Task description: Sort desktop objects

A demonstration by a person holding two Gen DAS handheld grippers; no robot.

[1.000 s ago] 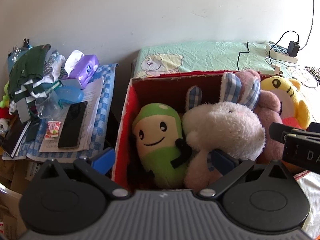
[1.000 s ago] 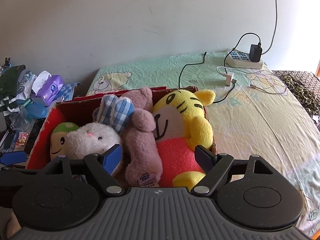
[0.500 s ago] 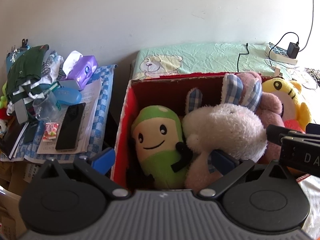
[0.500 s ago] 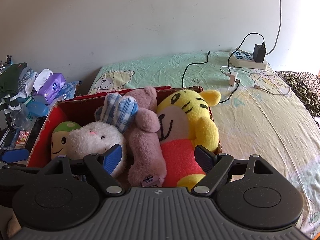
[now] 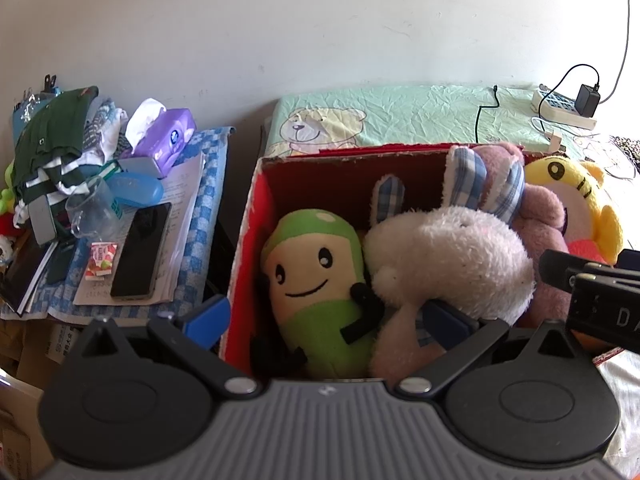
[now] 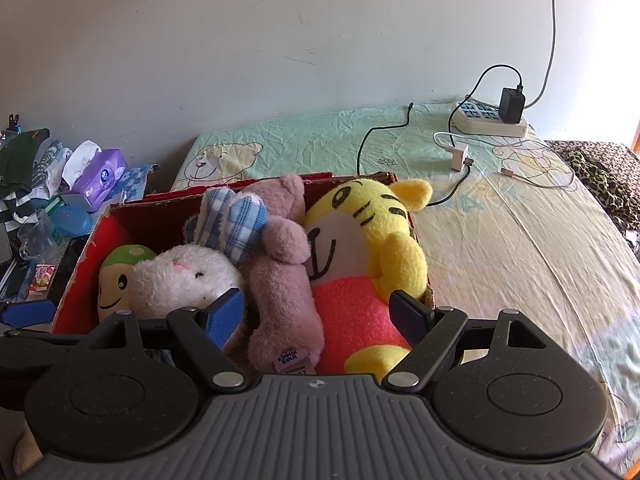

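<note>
Both grippers hover spread wide and empty over the red box (image 6: 80, 264) of plush toys, so the step in hand looks like choosing the next toy to grasp or settle. The right gripper (image 6: 318, 312) frames the pink bear (image 6: 280, 280) at its 12 o'clock, with the yellow tiger (image 6: 360, 248) toward 1 o'clock beside the right finger. The left gripper (image 5: 326, 318) has the green doll (image 5: 316, 276) between its fingers, the white rabbit (image 5: 444, 264) against its right finger at 2 o'clock. The next move probably calls for lowering and closing on one toy alone. Farther off, at 10 o'clock, a phone (image 5: 140, 250) and tissue pack (image 5: 168, 138) lie on the cluttered side table (image 5: 208, 184)
</note>
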